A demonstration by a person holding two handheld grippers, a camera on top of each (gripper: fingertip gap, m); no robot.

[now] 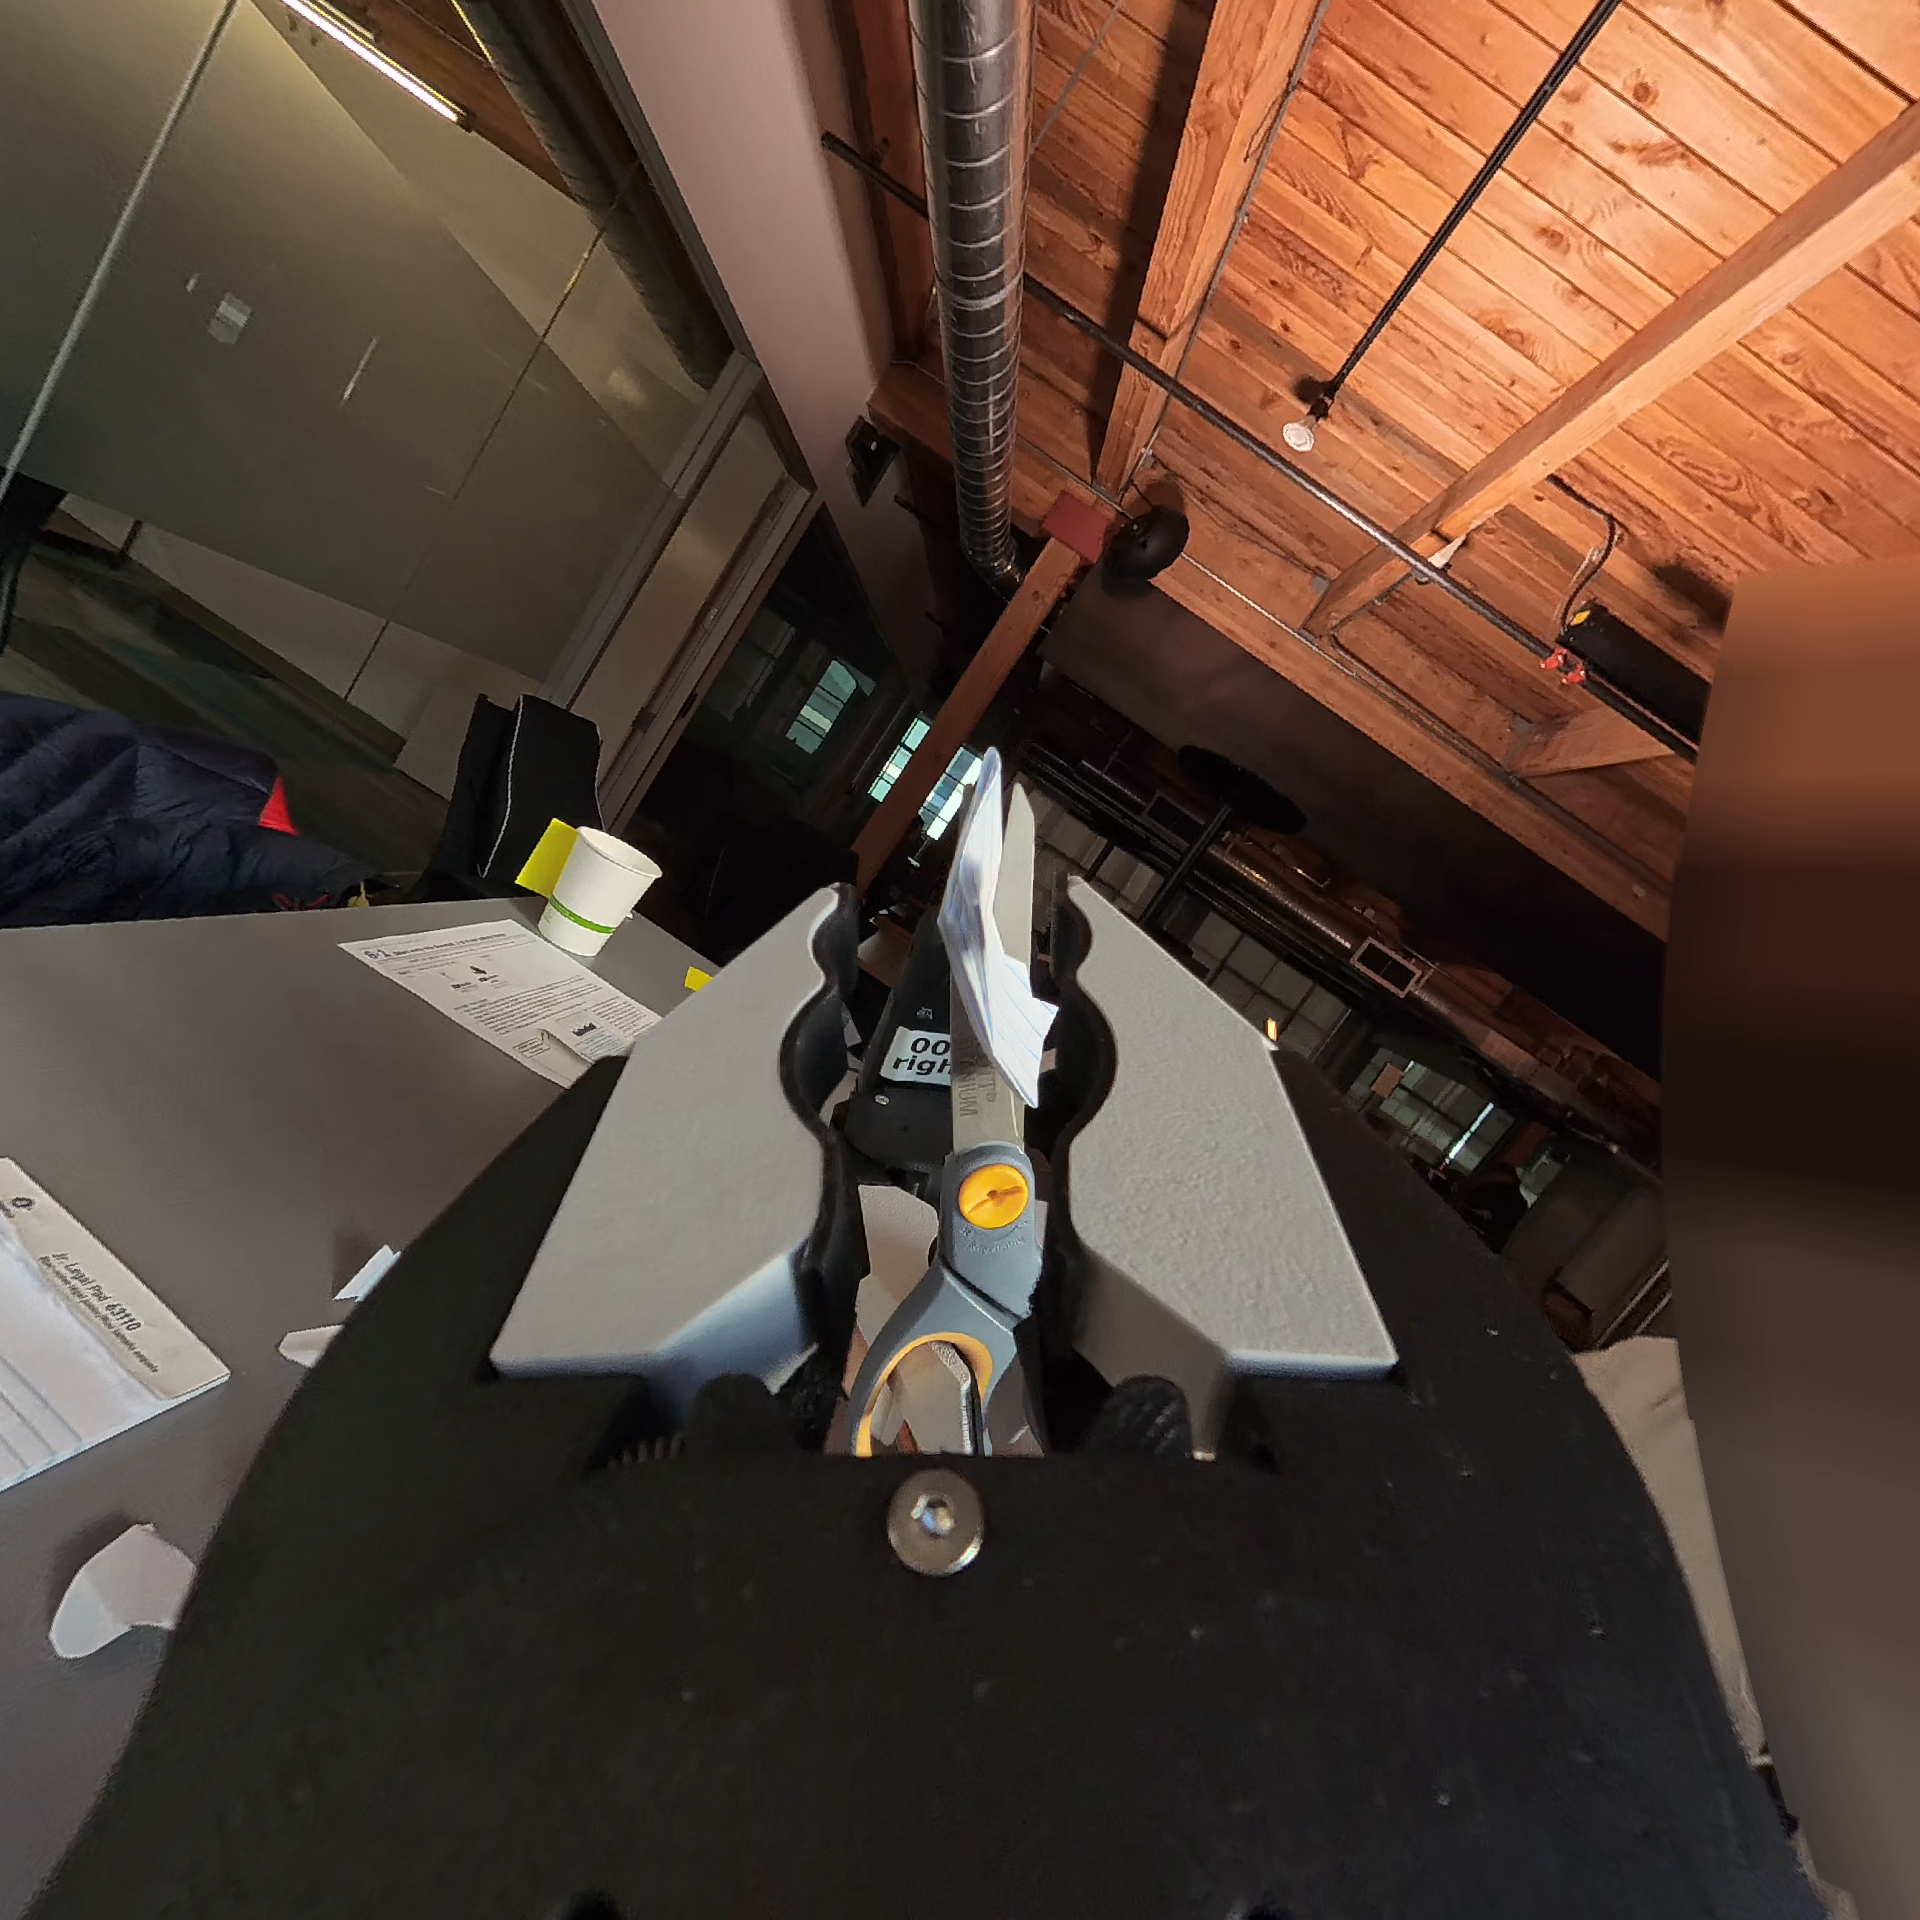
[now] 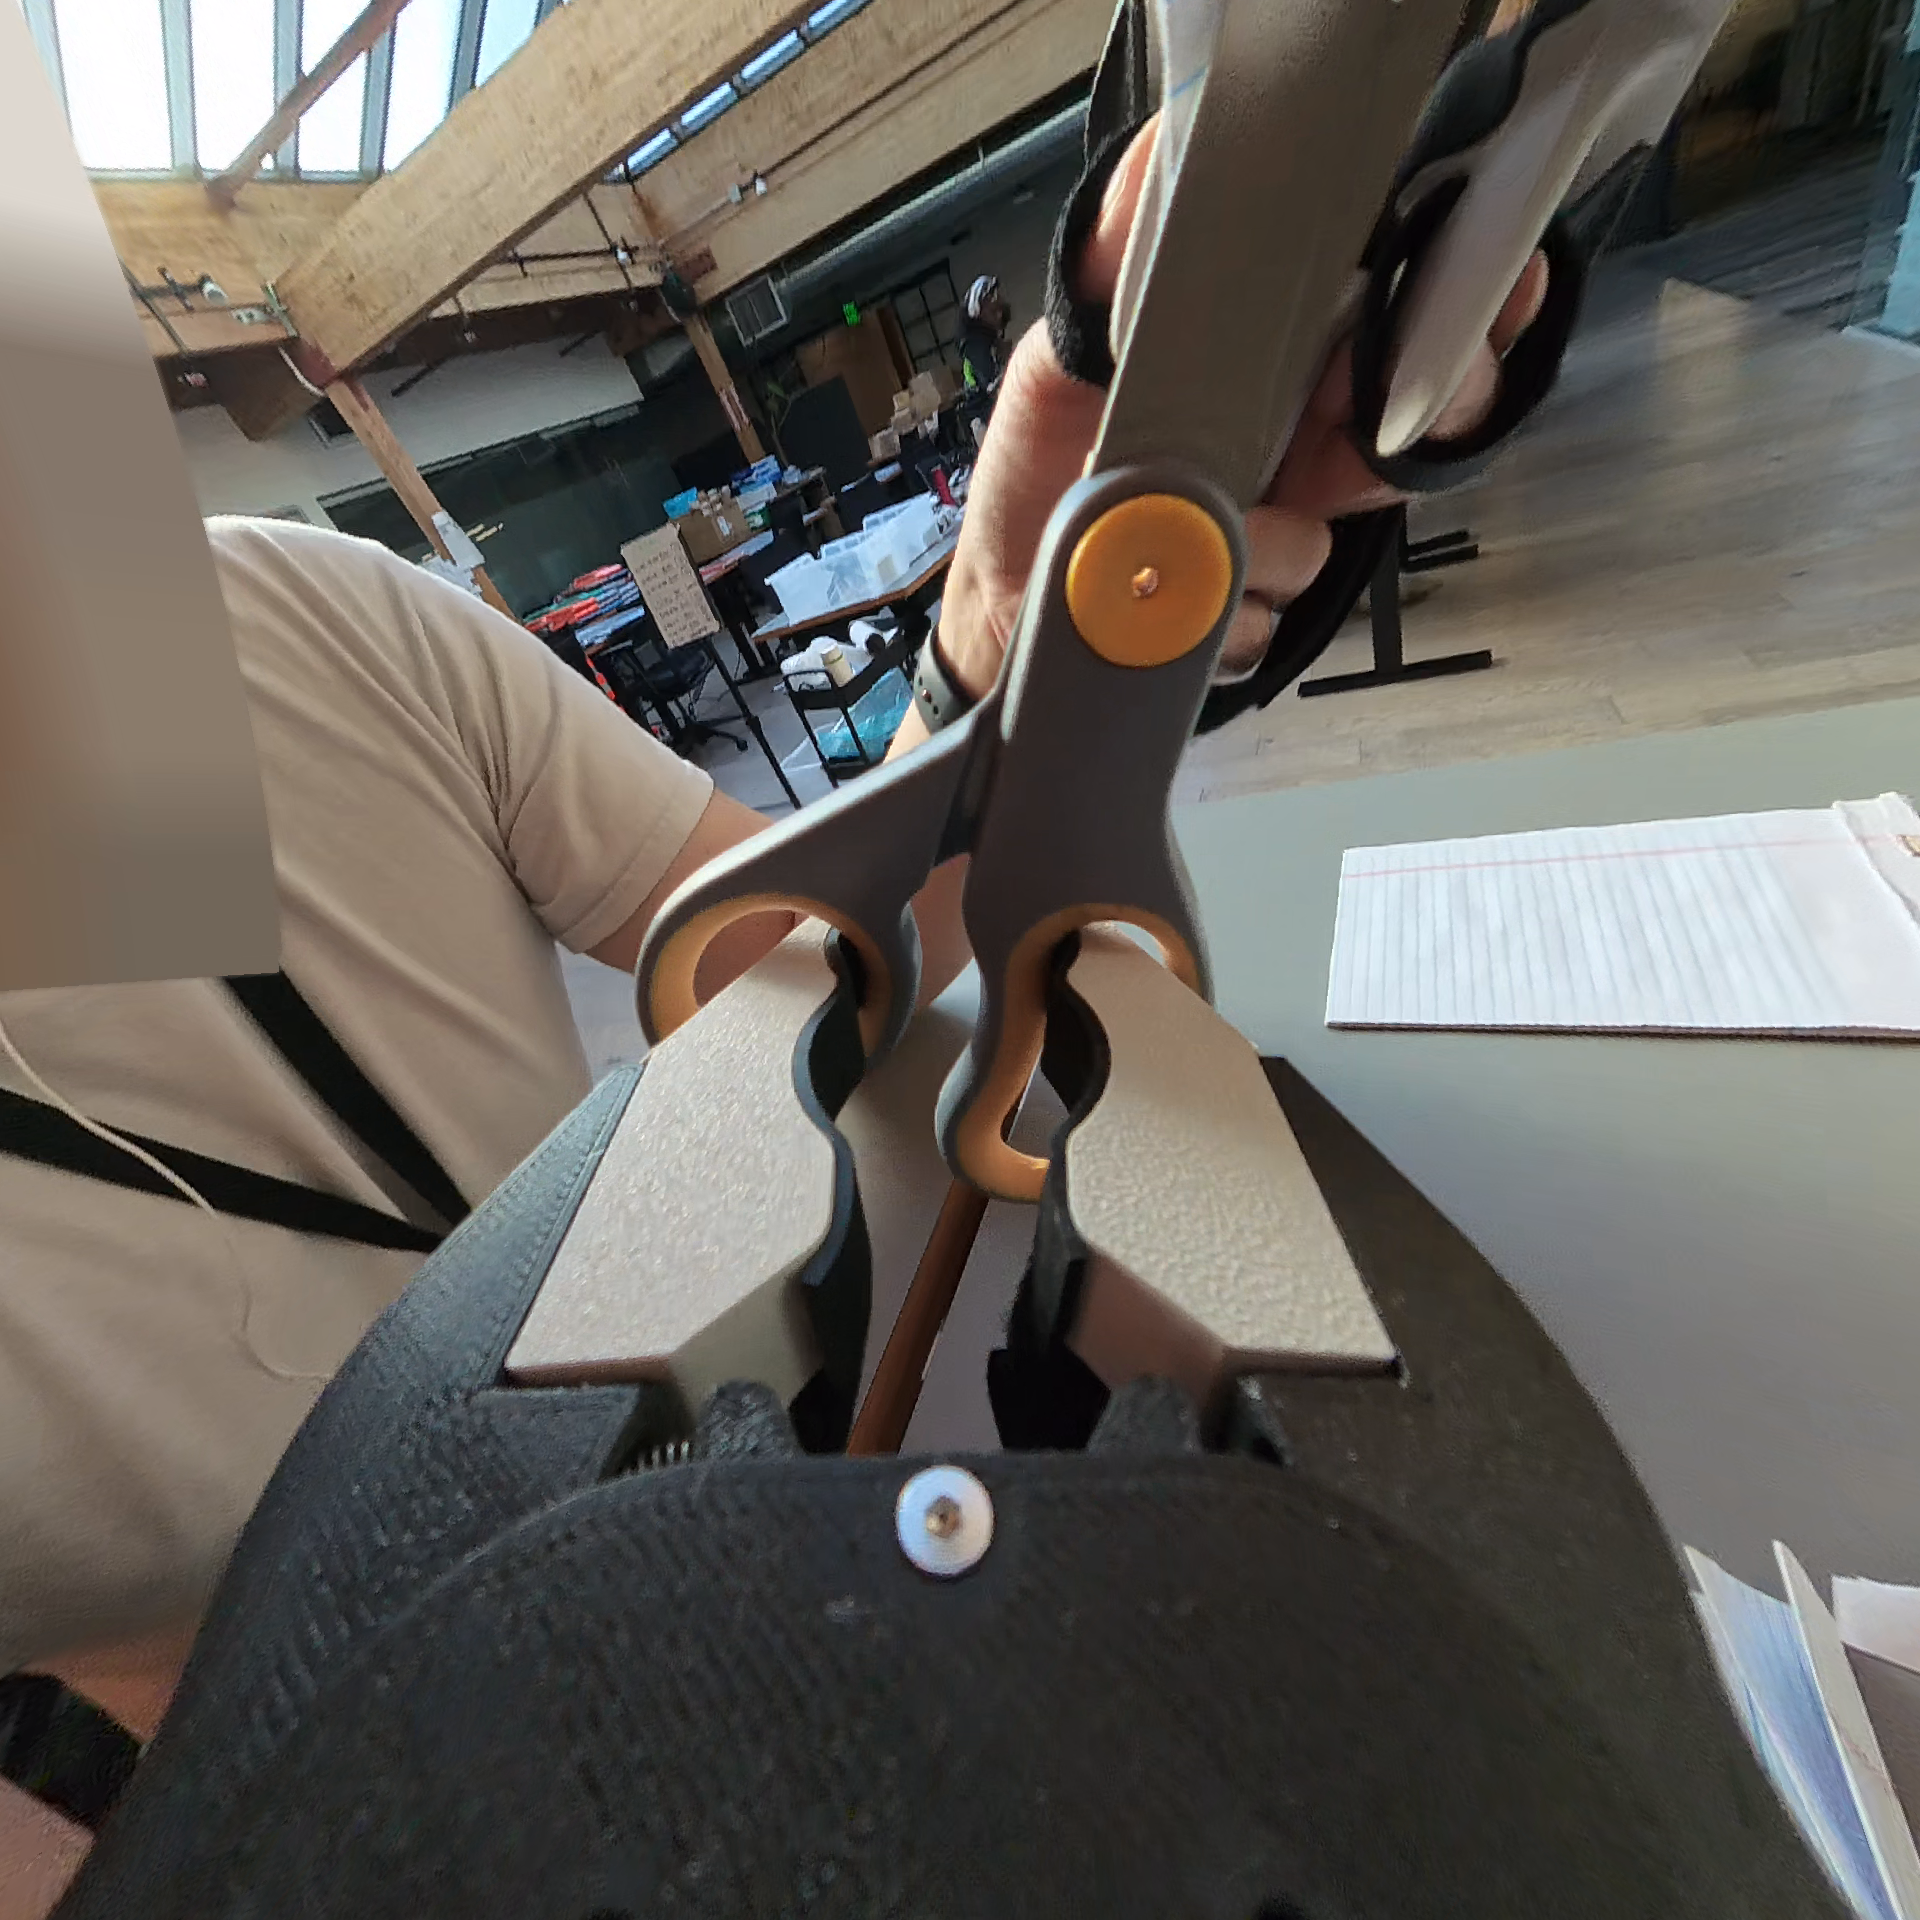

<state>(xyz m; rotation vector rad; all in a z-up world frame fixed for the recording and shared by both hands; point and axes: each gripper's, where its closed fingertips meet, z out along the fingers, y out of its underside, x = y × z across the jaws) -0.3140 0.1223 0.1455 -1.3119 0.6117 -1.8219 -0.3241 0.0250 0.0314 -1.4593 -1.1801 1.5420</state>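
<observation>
**Scissors on right gripper, blades up into left gripper's gap**

Scissors [image 2: 1070,779], grey with orange trim, sit straight ahead of the right gripper [image 2: 971,940]. Its 2 fingers are threaded 1 per handle loop and stand part open, carrying the scissors by the loops. Blades look almost closed and tilt up and away, toward a hand [image 2: 1029,499] beyond.

In the left wrist view the scissors [image 1: 987,1226] run up the gap of the left gripper [image 1: 953,894]. Jaws are part open with daylight on the left side of the scissors. The right side is close, contact unclear, no clamp visible. A lined paper scrap [image 1: 982,914] lies against the blades at fingertip level. Can't tell what pins it.

Grey table [image 1: 260,1039] below has a paper cup [image 1: 597,888], a printed sheet [image 1: 499,987], cut scraps [image 1: 114,1590] and a lined pad [image 2: 1610,925].
</observation>
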